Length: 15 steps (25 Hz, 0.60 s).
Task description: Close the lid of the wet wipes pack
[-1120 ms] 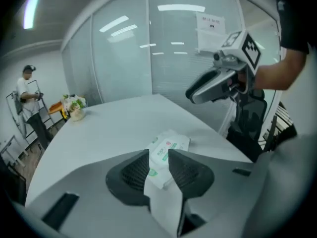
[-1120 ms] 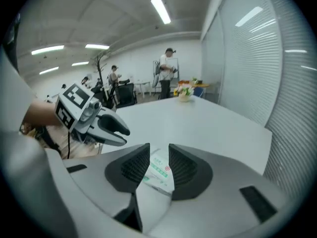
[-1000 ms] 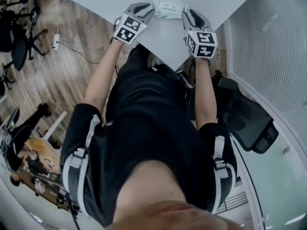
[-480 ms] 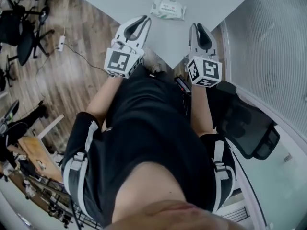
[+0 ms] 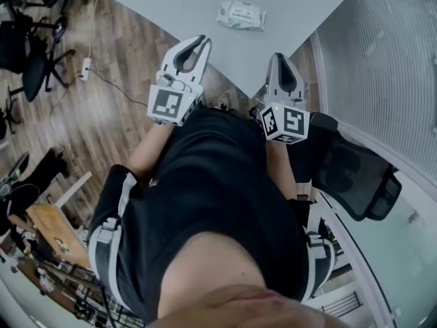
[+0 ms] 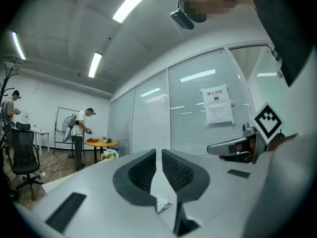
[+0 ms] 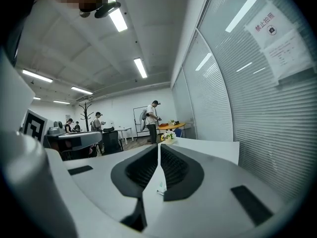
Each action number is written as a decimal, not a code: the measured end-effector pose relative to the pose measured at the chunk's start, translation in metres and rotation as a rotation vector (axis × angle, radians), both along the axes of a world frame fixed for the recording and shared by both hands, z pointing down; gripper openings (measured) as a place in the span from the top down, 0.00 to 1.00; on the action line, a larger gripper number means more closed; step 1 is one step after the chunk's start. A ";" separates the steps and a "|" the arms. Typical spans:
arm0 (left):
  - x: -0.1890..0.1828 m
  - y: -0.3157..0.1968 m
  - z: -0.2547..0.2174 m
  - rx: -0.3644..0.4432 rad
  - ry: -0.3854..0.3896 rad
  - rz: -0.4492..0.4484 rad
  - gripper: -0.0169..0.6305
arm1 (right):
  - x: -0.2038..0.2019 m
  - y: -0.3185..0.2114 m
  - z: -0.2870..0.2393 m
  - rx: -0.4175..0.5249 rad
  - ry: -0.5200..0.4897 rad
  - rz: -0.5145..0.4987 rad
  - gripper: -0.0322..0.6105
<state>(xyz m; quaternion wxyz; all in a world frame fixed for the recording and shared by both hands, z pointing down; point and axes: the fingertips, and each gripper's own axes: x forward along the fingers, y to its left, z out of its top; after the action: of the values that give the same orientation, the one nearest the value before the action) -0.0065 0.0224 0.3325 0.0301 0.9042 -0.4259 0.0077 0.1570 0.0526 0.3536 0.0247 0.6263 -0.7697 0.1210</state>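
The white and green wet wipes pack [image 5: 241,15] lies flat on the grey table [image 5: 171,2], near its front corner; I cannot tell how its lid stands. My left gripper [image 5: 203,41] is held up off the table's edge, short of the pack, shut and holding nothing. My right gripper [image 5: 278,57] hovers at the table's corner, its jaws closing with nothing between them. In the left gripper view the left gripper [image 6: 159,151] points level toward a glass wall. The right gripper [image 7: 158,145] points across the room in the right gripper view.
A black office chair [image 5: 355,173] stands at my right, beside the blinded glass wall [image 5: 382,39]. More black chairs [image 5: 27,53] and a power strip with a cable [image 5: 85,65] are on the wooden floor at left. People stand far across the room [image 7: 151,114].
Both grippers let go of the pack's ends, drew back from the table toward my body and rose, their jaws coming together. The pack stays on the table.
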 end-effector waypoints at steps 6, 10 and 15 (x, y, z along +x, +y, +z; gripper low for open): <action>-0.018 0.002 0.001 -0.010 0.013 0.004 0.89 | -0.012 0.006 -0.001 -0.005 -0.002 0.019 0.90; -0.023 0.004 0.000 -0.012 0.011 0.014 0.89 | -0.019 0.006 -0.005 0.003 0.002 0.014 0.91; -0.025 0.011 0.001 -0.011 0.020 0.020 0.89 | -0.022 0.013 -0.003 -0.001 0.009 0.024 0.92</action>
<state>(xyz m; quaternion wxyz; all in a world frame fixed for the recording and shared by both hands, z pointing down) -0.0314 0.0330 0.3337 0.0391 0.9084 -0.4163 0.0013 0.1347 0.0658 0.3506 0.0268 0.6362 -0.7618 0.1189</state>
